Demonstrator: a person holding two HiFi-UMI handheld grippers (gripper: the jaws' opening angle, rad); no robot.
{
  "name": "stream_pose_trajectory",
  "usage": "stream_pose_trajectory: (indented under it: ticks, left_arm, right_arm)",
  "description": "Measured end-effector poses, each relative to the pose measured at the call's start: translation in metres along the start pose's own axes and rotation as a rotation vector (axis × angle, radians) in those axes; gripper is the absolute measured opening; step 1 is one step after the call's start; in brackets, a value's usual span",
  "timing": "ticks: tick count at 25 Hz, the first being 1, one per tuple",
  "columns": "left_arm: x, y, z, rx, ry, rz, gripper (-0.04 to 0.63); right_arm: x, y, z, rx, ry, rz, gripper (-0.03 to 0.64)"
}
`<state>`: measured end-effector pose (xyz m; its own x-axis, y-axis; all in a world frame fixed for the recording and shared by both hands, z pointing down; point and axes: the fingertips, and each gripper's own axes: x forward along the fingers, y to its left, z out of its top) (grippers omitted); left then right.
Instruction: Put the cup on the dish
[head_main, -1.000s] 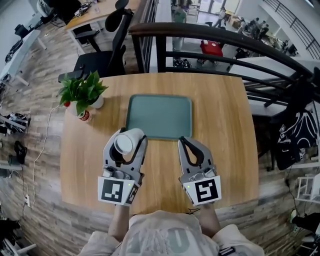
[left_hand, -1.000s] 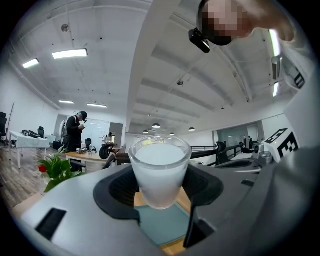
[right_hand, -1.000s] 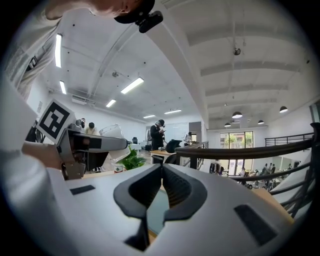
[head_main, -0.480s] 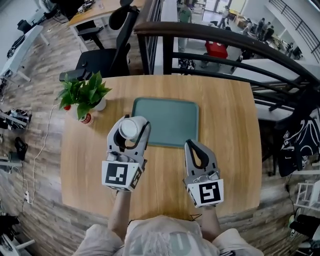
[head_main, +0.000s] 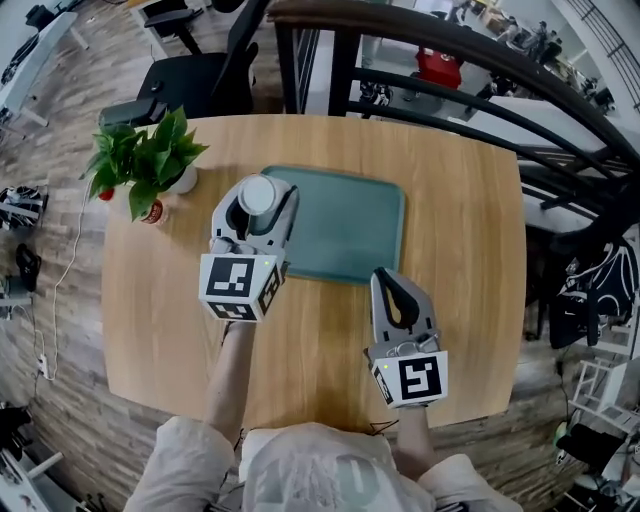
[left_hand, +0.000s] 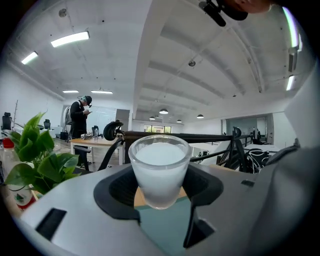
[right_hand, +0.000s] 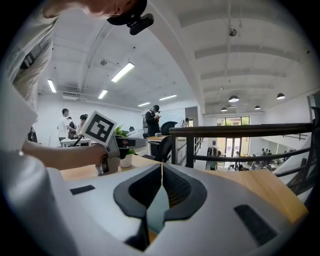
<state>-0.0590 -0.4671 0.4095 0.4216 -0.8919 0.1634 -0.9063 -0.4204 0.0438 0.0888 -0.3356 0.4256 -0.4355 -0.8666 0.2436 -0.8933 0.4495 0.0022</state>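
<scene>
1. The cup (head_main: 258, 194) stands straight up with its open mouth on top. It sits between the two jaws of the left gripper (head_main: 262, 200), out at their tips.
2. The left gripper's jaws are spread quite wide and press on the cup's sides. It is holding the cup.
3. Right under the cup is the left edge of the green tray (head_main: 350, 225). In the left gripper view, brown table (head_main: 460, 220) and green tray both show below the cup (left_hand: 160, 170), so it hangs about over that edge. It looks lifted off the table, but I cannot tell how high.
4. Most of the tray lies to the right of the left gripper. Its long side runs left to right, across the way the jaws point.
5. I think the cup needs to go a bit to the right and then straight down, so that its whole bottom lands on the tray.
6. The right gripper (head_main: 393, 280) is off to the right and closer to the person, at the tray's near edge. Its jaws are closed together with nothing in them.
7. The left gripper is the one that counts, since it has the cup.
</scene>
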Motion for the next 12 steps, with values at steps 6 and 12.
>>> stream_pose_trajectory:
  ticks: [6,12]
  left_arm:
    - [0.053,0.023,-0.047,0.036,0.121,0.031,0.258]
    - [0.083,0.043,-0.098,0.000,0.247,0.081,0.258]
  right_arm:
    - [0.015,-0.003,-0.018,-0.001,0.043,0.013,0.021]
    - [0.022,-0.011,-0.039,-0.034,0.105,0.000,0.021]
